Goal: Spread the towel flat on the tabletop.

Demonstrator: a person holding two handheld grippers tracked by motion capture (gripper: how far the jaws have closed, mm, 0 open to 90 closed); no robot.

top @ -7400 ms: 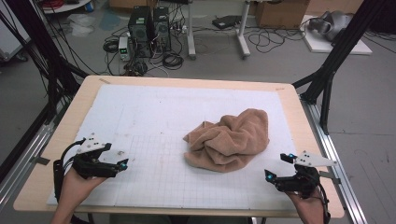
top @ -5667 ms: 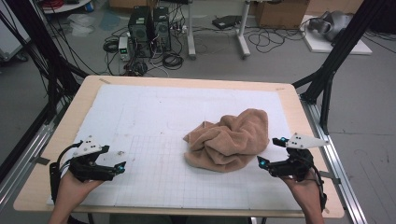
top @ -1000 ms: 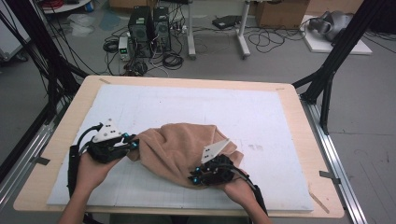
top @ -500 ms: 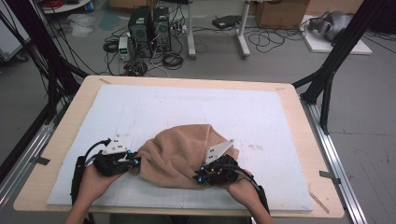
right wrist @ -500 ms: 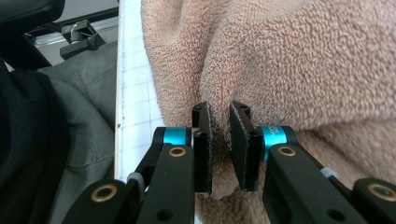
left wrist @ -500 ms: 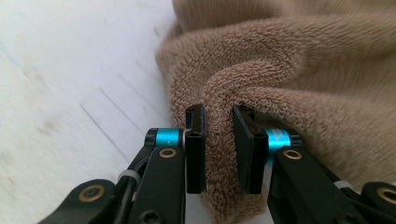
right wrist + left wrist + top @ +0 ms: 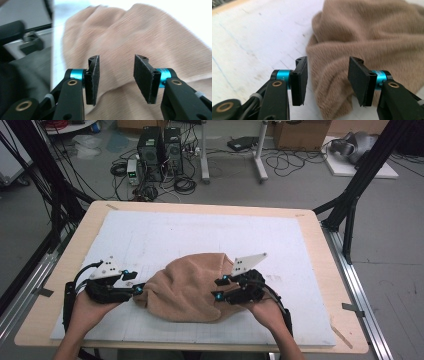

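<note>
- A tan fleece cloth [image 7: 187, 287] lies in a loose, rounded heap on the white gridded mat [image 7: 200, 232] that covers the worktop [image 7: 320, 240]. It sits in the near half of the mat, close to the person's edge.
- The left hand-held gripper [image 7: 139, 289] sits at the cloth's left edge in the high view, its tips right against the fabric's rim.
- In the left gripper view the left hand-held gripper's [image 7: 328, 81] jaws stand about half apart. They have just been opening. A fold of the cloth [image 7: 367, 37] lies in the gap between the pads, but neither pad presses on it.
- The right hand-held gripper [image 7: 219, 289] hangs over the cloth's right part in the high view, pointing left across the fabric, with its grey plate [image 7: 248, 263] tilted up above it.
- In the right gripper view the right hand-held gripper's [image 7: 116, 80] jaws are moderately spread and have likewise just been opening. The cloth [image 7: 150, 37] fills the space behind and below them, and the pads [image 7: 93, 75] stand clear of it.
- Both of the person's hands come in from the near side of the cloth, the left hand [image 7: 87, 312] at its left flank and the right hand [image 7: 267, 312] at its right.
- Beyond the cloth, the far half of the mat is bare.
</note>
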